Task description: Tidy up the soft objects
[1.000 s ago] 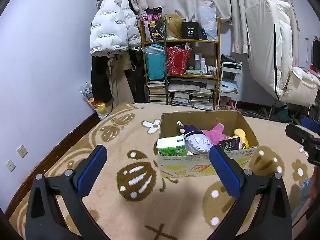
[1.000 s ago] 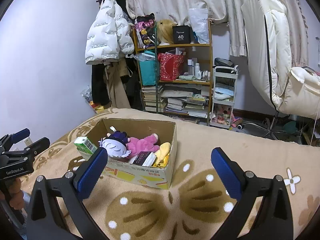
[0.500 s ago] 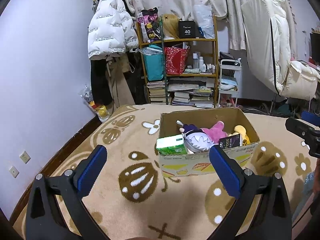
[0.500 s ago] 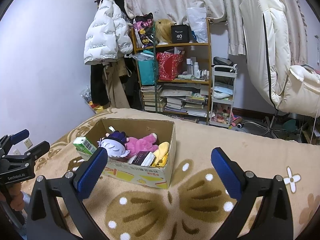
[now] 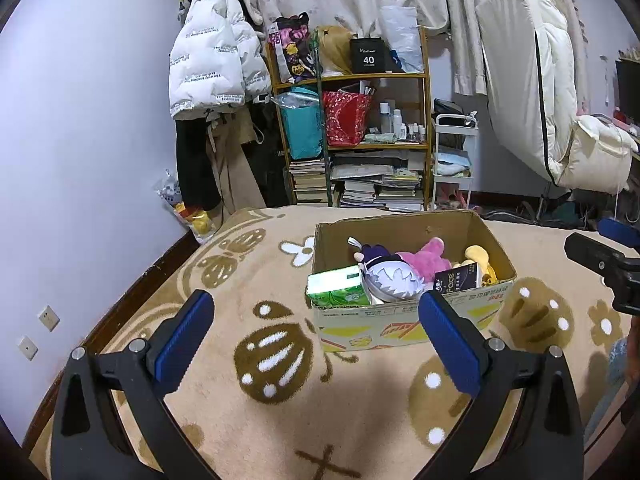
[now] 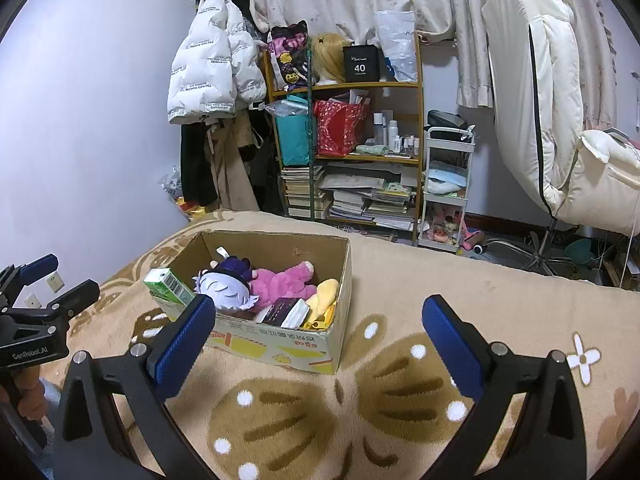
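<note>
A cardboard box (image 5: 408, 324) (image 6: 280, 344) stands on the beige patterned blanket. In it lie a white-haired purple plush doll (image 5: 390, 276) (image 6: 228, 290), a pink plush (image 5: 424, 258) (image 6: 280, 280), a yellow plush (image 5: 478, 258) (image 6: 326, 294), a green tissue pack (image 5: 338, 286) (image 6: 170, 284) and a dark tissue pack (image 5: 456, 280) (image 6: 282, 310). My left gripper (image 5: 316, 336) is open and empty, held just short of the box's near side. My right gripper (image 6: 320, 340) is open and empty, to the right of the box's front.
The blanket (image 5: 280, 400) covers a bed with a wall along the left. Beyond it stand a wooden shelf (image 5: 360, 140) with books and bags, hanging coats (image 5: 216, 80), a white cart (image 6: 446, 184) and a chair draped with a white duvet (image 6: 560, 120).
Both grippers stay open and empty. Both cameras have drifted only slightly; the box sits marginally lower in the views. Nothing in the box has moved.
</note>
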The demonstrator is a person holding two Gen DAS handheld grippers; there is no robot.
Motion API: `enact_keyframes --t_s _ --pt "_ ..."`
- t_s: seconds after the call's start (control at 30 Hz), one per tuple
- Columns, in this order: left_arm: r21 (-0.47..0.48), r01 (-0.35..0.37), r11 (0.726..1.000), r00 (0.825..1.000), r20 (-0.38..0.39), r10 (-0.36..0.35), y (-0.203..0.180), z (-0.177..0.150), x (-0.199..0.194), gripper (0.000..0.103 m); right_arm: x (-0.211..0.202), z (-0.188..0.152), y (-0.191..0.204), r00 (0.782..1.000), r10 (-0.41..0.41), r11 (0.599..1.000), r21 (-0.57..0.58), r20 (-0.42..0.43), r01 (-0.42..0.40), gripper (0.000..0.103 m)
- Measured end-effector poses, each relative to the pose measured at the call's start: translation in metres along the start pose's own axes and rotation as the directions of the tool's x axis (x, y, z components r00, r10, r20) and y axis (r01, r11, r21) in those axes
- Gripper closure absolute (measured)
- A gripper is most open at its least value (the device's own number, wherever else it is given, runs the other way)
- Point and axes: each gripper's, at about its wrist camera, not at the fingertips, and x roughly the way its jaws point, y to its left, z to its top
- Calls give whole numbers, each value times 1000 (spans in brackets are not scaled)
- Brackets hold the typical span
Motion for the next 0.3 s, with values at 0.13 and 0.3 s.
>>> enact_keyframes --t_s 0.13,0.3 --pt "-3 0 1000 1000 1 0 1 0 -1 2 0 1 1 1000 -1 1000 3 0 1 0" --pt "-13 0 1000 1000 -7 0 4 1 0 2 0 1 0 1000 0 1000 3 -2 0 0"
